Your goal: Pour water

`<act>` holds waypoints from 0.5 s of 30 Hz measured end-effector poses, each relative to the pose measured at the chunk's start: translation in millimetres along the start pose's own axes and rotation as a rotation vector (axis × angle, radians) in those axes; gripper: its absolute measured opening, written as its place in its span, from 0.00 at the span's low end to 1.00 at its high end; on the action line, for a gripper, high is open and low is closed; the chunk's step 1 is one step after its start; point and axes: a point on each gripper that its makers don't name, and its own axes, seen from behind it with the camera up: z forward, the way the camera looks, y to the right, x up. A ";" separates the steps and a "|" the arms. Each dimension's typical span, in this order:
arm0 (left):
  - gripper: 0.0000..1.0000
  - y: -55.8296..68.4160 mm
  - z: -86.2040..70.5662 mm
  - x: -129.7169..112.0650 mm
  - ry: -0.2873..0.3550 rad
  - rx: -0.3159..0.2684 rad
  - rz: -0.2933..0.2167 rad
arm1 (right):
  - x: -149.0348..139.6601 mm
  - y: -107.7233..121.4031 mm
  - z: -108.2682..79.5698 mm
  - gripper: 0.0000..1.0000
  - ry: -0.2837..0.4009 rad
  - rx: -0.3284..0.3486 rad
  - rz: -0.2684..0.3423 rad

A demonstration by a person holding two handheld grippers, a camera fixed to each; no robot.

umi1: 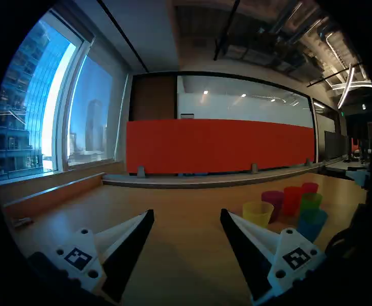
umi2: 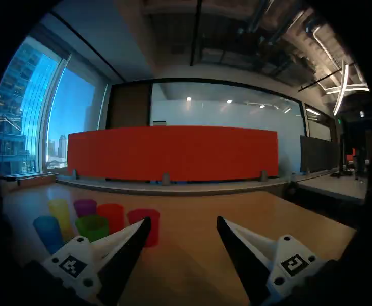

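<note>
Several coloured plastic cups stand in a cluster on the wooden table (umi1: 186, 219). In the left gripper view they sit to the right: a yellow cup (umi1: 257, 212), a maroon cup (umi1: 273, 203), a red cup (umi1: 292, 199), a green cup (umi1: 311, 202) and a blue cup (umi1: 312, 223). My left gripper (umi1: 187, 215) is open above bare table, left of the cups. In the right gripper view the cups are at the left: a blue cup (umi2: 48, 232), a yellow cup (umi2: 60, 211), a purple cup (umi2: 85, 207), a green cup (umi2: 91, 227), an orange-red cup (umi2: 111, 216) and a pink-red cup (umi2: 146, 226). My right gripper (umi2: 183, 220) is open, its left finger just in front of the pink-red cup.
A long red partition (umi1: 219, 145) stands along the table's far edge. Large windows (umi1: 43, 117) line the left wall. Another desk (umi2: 334, 186) lies beyond a gap at the right. The table (umi2: 267, 214) spreads out right of the cups.
</note>
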 end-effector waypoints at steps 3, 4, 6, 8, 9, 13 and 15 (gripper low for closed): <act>0.97 0.6 -0.3 0.0 0.000 0.000 0.000 | -1.0 -0.6 0.3 0.99 0.000 0.000 -0.001; 0.97 0.6 -0.3 0.1 0.000 0.000 0.000 | -0.9 -0.9 0.4 0.99 0.001 0.000 -0.003; 0.97 0.3 -0.4 0.0 0.000 0.002 -0.001 | -0.7 -1.2 0.6 0.99 0.000 0.000 -0.005; 0.97 -0.9 -0.8 -0.1 -0.002 0.006 -0.003 | -0.6 -1.3 0.6 0.99 -0.003 0.000 -0.008; 0.97 -1.6 -1.0 -0.5 -0.004 0.009 -0.004 | -0.2 -1.3 0.6 0.99 -0.005 0.001 -0.012; 0.97 -3.8 -1.8 -1.3 -0.021 0.021 -0.009 | 5.3 -2.0 0.0 0.99 -0.010 0.004 -0.027; 0.97 -3.5 -1.8 1.3 -0.029 0.021 -0.010 | 10.2 -3.7 -0.6 0.99 -0.010 0.011 -0.030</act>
